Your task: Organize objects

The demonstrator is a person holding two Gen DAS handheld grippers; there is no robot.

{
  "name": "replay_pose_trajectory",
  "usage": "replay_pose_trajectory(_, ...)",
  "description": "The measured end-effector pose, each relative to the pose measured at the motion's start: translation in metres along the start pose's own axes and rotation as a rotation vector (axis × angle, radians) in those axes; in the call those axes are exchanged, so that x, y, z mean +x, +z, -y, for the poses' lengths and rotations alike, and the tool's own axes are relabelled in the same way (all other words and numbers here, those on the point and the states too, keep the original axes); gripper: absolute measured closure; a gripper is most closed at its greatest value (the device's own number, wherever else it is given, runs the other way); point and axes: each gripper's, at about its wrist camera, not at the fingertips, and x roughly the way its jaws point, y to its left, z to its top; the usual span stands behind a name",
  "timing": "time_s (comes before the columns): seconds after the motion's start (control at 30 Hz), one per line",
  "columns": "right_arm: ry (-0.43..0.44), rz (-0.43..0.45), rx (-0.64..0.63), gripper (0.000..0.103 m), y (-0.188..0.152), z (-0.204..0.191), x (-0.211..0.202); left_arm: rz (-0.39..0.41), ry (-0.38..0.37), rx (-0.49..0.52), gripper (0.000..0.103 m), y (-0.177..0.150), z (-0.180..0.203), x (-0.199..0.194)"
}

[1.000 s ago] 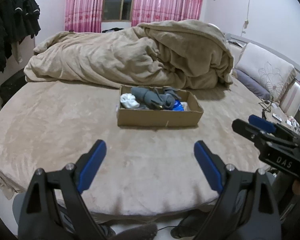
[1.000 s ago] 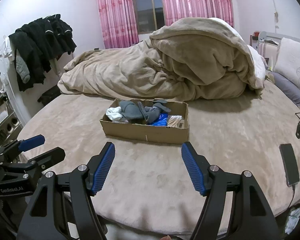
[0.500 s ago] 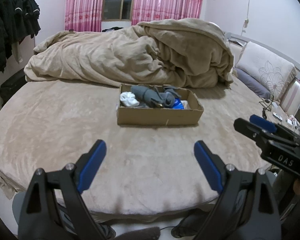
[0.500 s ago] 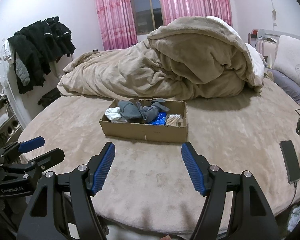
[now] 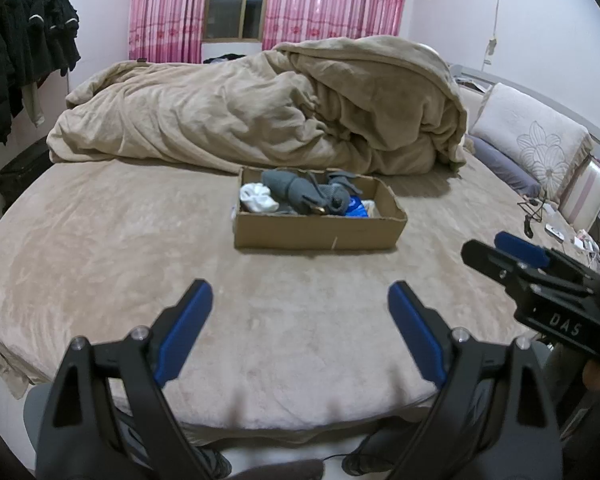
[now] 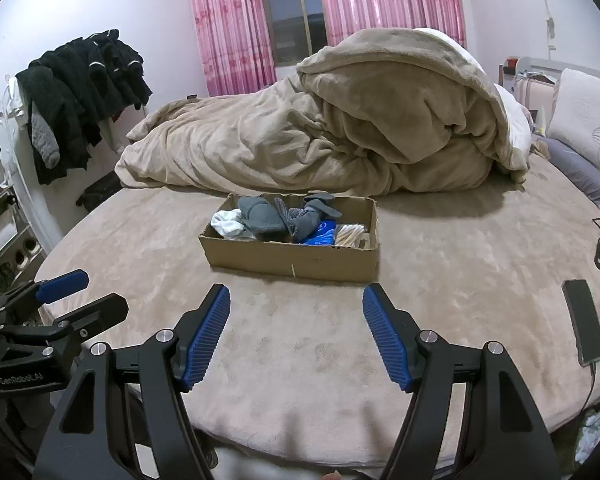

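A shallow cardboard box (image 5: 316,236) (image 6: 292,258) sits on the middle of a round beige bed (image 5: 100,248). It holds grey socks (image 5: 296,192) (image 6: 264,216), a white sock (image 5: 256,198) (image 6: 230,224), a blue packet (image 6: 322,234) and a bundle of pale sticks (image 6: 352,234). My left gripper (image 5: 300,300) is open and empty, above the bed's near edge, well short of the box. My right gripper (image 6: 296,304) is open and empty, also short of the box. Each gripper shows in the other's view: the right one (image 5: 512,254), the left one (image 6: 66,292).
A crumpled beige blanket (image 5: 260,116) (image 6: 340,132) is heaped behind the box. Pillows (image 5: 528,140) lie at the right. A phone on a cable (image 6: 584,326) lies on the bed's right side. Dark clothes (image 6: 80,100) hang at the left wall. Pink curtains (image 5: 320,0) frame a window.
Both views have shifted slightly; the box sits a little higher in the right wrist view. Both grippers stay open and empty.
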Motion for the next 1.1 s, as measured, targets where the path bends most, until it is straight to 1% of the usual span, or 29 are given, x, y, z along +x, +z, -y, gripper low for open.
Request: replay_pose_trajectory(1.1,0.001,-0.001,-0.001,0.031,-0.0006,-0.0017,0.0012,0.005,0.000,0.003,0.012,0.0002,0.0004,0.0022)
